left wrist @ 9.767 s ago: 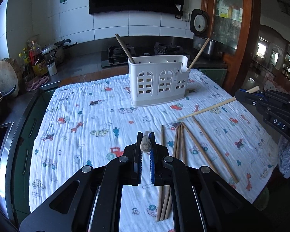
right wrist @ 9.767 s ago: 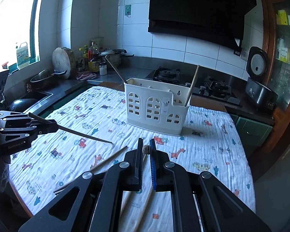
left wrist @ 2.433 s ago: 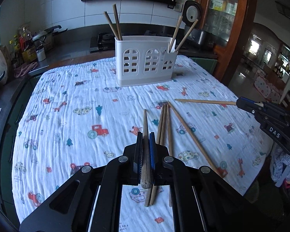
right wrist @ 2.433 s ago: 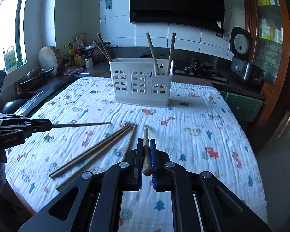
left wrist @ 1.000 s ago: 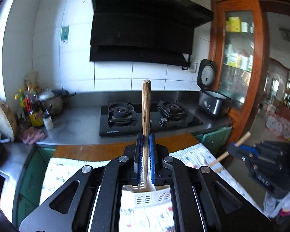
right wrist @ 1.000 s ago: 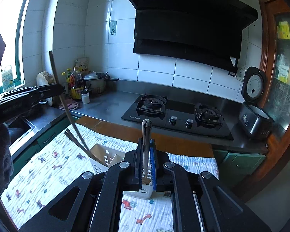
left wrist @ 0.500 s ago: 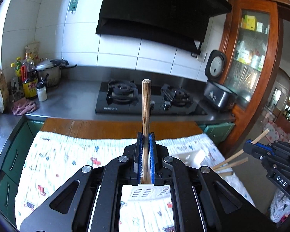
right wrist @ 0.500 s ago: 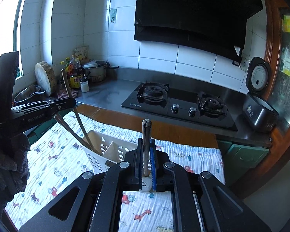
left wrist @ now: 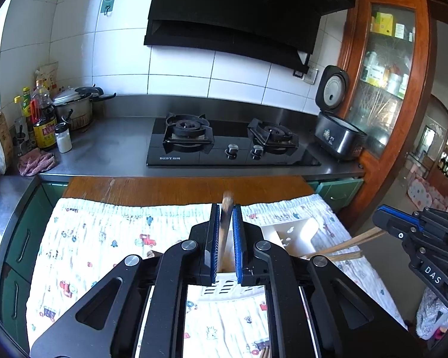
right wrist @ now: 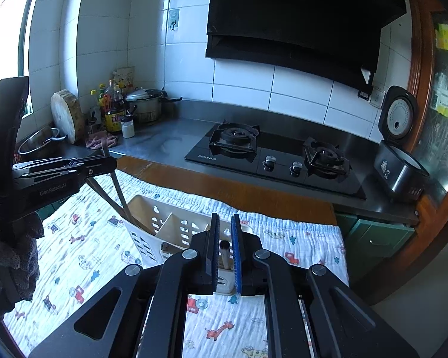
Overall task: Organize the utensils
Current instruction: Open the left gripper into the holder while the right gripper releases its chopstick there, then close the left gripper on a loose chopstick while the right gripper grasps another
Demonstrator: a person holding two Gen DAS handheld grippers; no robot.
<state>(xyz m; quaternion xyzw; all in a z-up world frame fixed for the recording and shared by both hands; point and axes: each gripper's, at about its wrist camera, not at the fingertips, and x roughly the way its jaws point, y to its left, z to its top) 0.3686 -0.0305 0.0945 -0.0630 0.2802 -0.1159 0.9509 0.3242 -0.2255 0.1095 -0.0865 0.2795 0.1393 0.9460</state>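
A white slotted utensil holder (right wrist: 170,229) stands on the patterned cloth; it also shows in the left wrist view (left wrist: 295,232). My left gripper (left wrist: 225,226) is open above the holder's left end, and a wooden chopstick (left wrist: 225,232), blurred, drops between its pads. My right gripper (right wrist: 225,238) is open above the right end, with a chopstick (right wrist: 224,253) standing loose in the compartment below. Two chopsticks (right wrist: 116,194) lean out of the left compartment, and others (left wrist: 343,246) lean out of the right one.
The cloth (left wrist: 98,238) covers a wooden table (left wrist: 164,186). Behind it runs a steel counter with a gas hob (left wrist: 230,141), a rice cooker (left wrist: 337,131), bottles and a pot (left wrist: 71,109). More chopstick tips (left wrist: 265,352) lie near the table's front.
Both grippers have opened and let go of their chopsticks, which have slid down into the holder. Both cameras have moved lower and closer to the holder.
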